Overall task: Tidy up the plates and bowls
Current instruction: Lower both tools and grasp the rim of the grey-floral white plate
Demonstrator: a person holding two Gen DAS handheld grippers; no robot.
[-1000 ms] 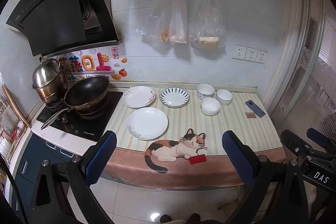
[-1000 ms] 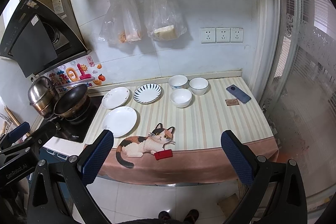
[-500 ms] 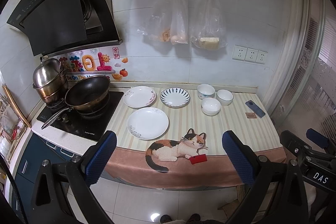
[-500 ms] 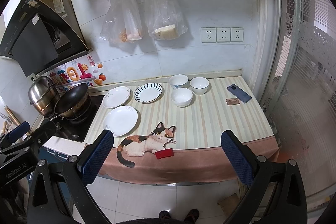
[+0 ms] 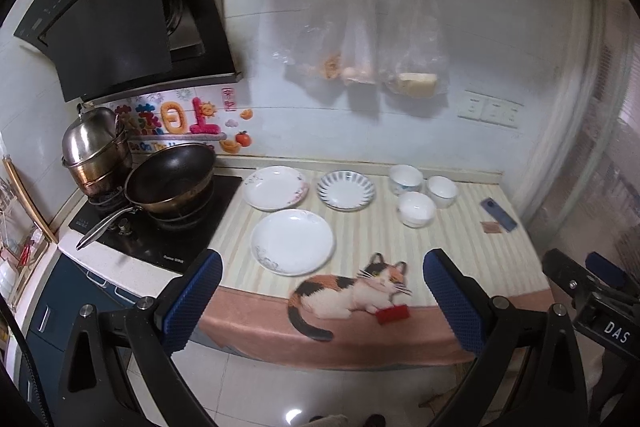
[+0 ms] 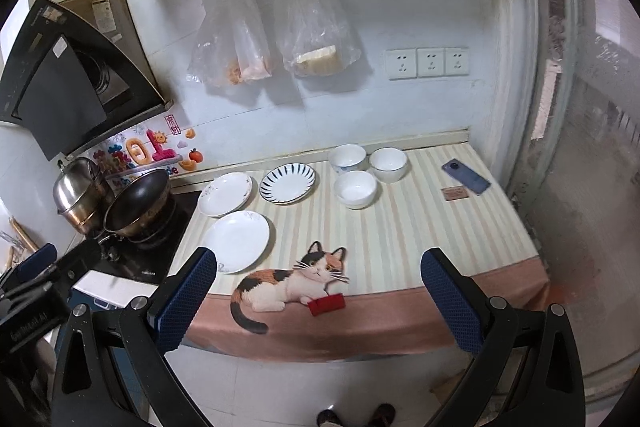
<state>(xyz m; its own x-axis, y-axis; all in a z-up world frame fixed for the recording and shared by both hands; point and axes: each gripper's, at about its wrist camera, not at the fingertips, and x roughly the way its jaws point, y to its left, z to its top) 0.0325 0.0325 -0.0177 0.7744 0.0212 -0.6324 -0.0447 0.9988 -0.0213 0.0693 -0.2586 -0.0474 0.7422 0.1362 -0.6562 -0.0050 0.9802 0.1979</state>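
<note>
We face a small kitchen with pale glossy wall tiles and a surface (image 5: 460, 267) covered in a cream-striped cloth with a salmon hem and a printed calico cat (image 5: 352, 291). Our left tool (image 5: 322, 301) hangs released and empty in front of that hem, its two blue textured pads spread wide; our right tool (image 6: 318, 301) is likewise released, holding nothing, its pads equally far apart.

Nearest the tools lies a round, smooth white plate (image 5: 292, 241) with a faint grey pattern at its rim. Beyond it, far left, sits a white plate with pink floral trim (image 5: 276, 187), and just right of that a shallow dish with dark radial stripes (image 5: 346, 189). Further right stand three small glazed white bowls close together: one with blue marks (image 5: 405, 179) at the far edge, a plain one (image 5: 442, 190) beside it, and a third (image 5: 417, 209) nearer us.

At the right end lie a flat blue phone (image 6: 466, 175) and a small brown card (image 6: 455, 193). To the left, a dark rounded wok (image 5: 170, 177) rests on a black glass hob (image 5: 160, 235), with stacked shiny steel pots (image 5: 94, 151) behind. Two crinkled clear plastic bags (image 6: 276, 31) hang from a wall rail.
</note>
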